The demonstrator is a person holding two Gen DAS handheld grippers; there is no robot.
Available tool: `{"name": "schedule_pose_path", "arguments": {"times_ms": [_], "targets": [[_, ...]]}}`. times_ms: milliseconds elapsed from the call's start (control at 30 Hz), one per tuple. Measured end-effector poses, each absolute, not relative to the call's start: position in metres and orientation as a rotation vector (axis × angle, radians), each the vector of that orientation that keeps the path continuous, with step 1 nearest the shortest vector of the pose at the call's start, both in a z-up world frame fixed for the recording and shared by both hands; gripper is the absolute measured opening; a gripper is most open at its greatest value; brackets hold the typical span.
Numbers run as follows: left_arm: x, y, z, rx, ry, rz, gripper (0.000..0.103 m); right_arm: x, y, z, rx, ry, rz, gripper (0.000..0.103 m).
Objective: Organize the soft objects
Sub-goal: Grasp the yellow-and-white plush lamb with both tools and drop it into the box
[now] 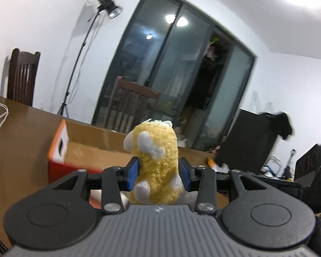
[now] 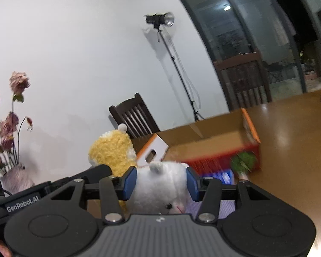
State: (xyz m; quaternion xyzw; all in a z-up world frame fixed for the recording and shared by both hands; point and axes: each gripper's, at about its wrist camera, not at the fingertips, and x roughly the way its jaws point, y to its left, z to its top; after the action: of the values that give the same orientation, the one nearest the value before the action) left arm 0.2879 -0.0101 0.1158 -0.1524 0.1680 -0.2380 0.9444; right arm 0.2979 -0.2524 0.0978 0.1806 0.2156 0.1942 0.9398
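Left gripper point(image 1: 158, 171): clamped on yellow plush point(image 1: 155, 162), aloft before the box point(image 1: 92, 150).
Right gripper point(image 2: 161, 182): clamped on white plush point(image 2: 160, 184), near the table's point(image 2: 289, 150) front edge.
Risk: both plushes crowd together; colliding over the box could drop one outside.

A studio light stand point(image 1: 83, 49) rises behind the brown desk point(image 1: 21, 132), flanked by a dark wooden chair point(image 1: 21, 77) and dried pink flowers point(image 2: 8, 115).
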Motion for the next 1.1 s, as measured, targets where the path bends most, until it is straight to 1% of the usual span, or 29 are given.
{"name": "schedule_pose_path", "arguments": {"times_ms": [100,167,200,300,400,600,667,700,767,867,900,933,967,1033,1100], "targets": [[0.357,0.002,0.126,-0.342,0.440,-0.429,0.040,0.371,-0.240,0.109,0.378,0.532,0.404,0.049],[0.404,0.010,0.125,-0.363,0.498,-0.406,0.039,0.423,-0.231,0.106,0.412,0.614,0.413,0.049],[0.422,0.013,0.122,-0.367,0.527,-0.386,0.038,0.449,-0.228,0.103,0.430,0.661,0.410,0.049],[0.473,0.021,0.107,-0.372,0.620,-0.343,0.038,0.506,-0.218,0.086,0.451,0.768,0.391,0.049],[0.502,0.022,0.090,-0.338,0.686,-0.304,0.038,0.542,-0.205,0.067,0.432,0.850,0.377,0.049],[0.510,0.019,0.069,-0.203,0.732,-0.308,0.041,0.565,-0.188,0.030,0.386,0.975,0.378,0.049],[0.508,0.018,0.067,-0.192,0.729,-0.320,0.050,0.569,-0.182,0.017,0.381,1.013,0.389,0.051],[0.505,0.019,0.068,-0.185,0.717,-0.316,0.051,0.569,-0.180,0.014,0.390,1.013,0.396,0.053],[0.497,0.020,0.070,-0.163,0.681,-0.302,0.057,0.568,-0.178,0.016,0.374,1.008,0.402,0.053],[0.489,0.023,0.075,-0.140,0.648,-0.296,0.063,0.568,-0.175,0.019,0.346,1.007,0.409,0.055],[0.486,0.023,0.078,-0.136,0.643,-0.291,0.063,0.568,-0.174,0.020,0.353,1.011,0.426,0.058],[0.483,0.024,0.082,-0.134,0.638,-0.282,0.066,0.569,-0.178,0.019,0.363,1.022,0.437,0.063],[0.480,0.024,0.087,-0.132,0.630,-0.278,0.067,0.570,-0.179,0.020,0.377,1.030,0.438,0.065],[0.471,0.026,0.098,-0.130,0.612,-0.276,0.068,0.567,-0.182,0.027,0.385,1.014,0.412,0.065],[0.458,0.030,0.112,-0.117,0.583,-0.269,0.072,0.554,-0.185,0.044,0.360,0.961,0.394,0.065]]}}
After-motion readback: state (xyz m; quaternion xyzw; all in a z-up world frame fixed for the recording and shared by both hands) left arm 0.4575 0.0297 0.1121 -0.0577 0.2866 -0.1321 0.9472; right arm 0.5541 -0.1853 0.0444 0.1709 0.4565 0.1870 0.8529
